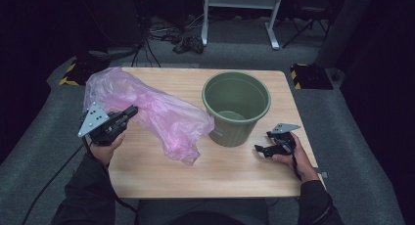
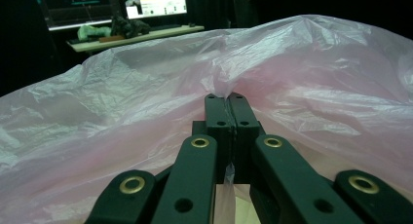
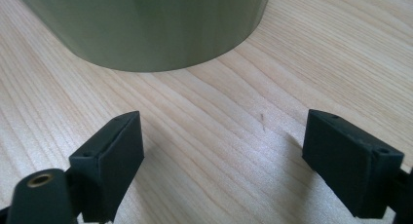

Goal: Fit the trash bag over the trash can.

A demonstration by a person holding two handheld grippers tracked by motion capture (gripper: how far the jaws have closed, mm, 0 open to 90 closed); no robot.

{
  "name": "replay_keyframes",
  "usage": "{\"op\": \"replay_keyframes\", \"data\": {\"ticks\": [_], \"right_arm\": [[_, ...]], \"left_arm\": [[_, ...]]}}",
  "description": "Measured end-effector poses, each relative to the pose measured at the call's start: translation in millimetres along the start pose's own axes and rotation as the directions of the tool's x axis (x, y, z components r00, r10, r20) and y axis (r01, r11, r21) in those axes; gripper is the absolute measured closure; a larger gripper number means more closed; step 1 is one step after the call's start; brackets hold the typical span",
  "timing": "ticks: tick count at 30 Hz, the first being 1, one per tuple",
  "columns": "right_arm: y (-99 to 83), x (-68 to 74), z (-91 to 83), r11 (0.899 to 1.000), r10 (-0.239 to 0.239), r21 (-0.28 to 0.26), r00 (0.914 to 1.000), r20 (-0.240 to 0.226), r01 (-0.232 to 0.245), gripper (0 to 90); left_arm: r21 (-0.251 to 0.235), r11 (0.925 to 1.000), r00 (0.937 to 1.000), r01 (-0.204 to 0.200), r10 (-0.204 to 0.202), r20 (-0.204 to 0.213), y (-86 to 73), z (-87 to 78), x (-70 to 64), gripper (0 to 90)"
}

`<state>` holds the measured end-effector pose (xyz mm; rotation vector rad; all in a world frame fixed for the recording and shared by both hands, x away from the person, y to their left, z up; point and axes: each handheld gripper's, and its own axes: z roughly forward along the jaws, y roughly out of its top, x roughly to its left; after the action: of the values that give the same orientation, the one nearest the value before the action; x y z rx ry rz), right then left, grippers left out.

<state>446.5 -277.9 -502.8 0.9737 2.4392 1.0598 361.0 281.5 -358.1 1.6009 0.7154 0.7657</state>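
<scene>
A crumpled pink plastic bag (image 1: 156, 112) lies across the left half of the wooden table (image 1: 235, 171). My left gripper (image 1: 131, 110) is shut on a fold of the pink bag (image 2: 302, 73) at its left side, the film pinched between the jaws at my left gripper (image 2: 228, 98). A green plastic bin (image 1: 236, 106) stands upright on the right half of the table, and it looks empty. My right gripper (image 1: 262, 149) rests low on the table just right of the bin, open, with bare wood between its jaws. In the right gripper view, the bin wall (image 3: 146, 24) rises just beyond my right gripper (image 3: 224, 141).
The bag's right end touches the bin's left side. Bare wood runs along the table's front edge. Beyond the table are cables (image 1: 166, 34) on grey carpet and a white frame's legs (image 1: 240, 14).
</scene>
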Motion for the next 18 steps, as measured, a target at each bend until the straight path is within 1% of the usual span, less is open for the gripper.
{"op": "replay_keyframes", "data": {"ticks": [6,9,11,12,15,18], "right_arm": [[0.0,0.1,0.0,1.0,0.001,0.0,1.0,0.001,-0.001,14.9],[0.0,0.2,-0.1,1.0,0.002,0.0,1.0,0.001,-0.002,14.9],[0.0,0.2,0.0,1.0,0.002,0.0,1.0,0.001,-0.002,14.9],[0.0,0.2,0.0,1.0,0.002,0.0,1.0,0.001,-0.002,14.9],[0.0,0.1,0.0,1.0,0.002,0.0,1.0,0.001,-0.002,14.9],[0.0,0.1,0.0,1.0,0.002,0.0,1.0,0.001,-0.002,14.9]], "left_arm": [[-0.056,0.9985,0.9998,0.001,-0.002,-0.018,15.9,-10.4,6.8,89.5],[-0.065,0.9979,0.9996,-0.005,0.003,-0.027,20.7,-14.5,9.0,89.5],[-0.077,0.997,0.9996,0.006,-0.008,-0.029,23.1,-14.9,9.3,89.4],[-0.079,0.9969,0.9993,0.003,-0.005,-0.036,24.4,-15.0,9.6,89.4],[-0.089,0.996,0.9992,0.005,-0.008,-0.038,29.9,-13.0,10.4,89.5],[-0.106,0.9943,0.9993,0.005,-0.009,-0.037,38.6,-10.2,13.2,89.5]]}}
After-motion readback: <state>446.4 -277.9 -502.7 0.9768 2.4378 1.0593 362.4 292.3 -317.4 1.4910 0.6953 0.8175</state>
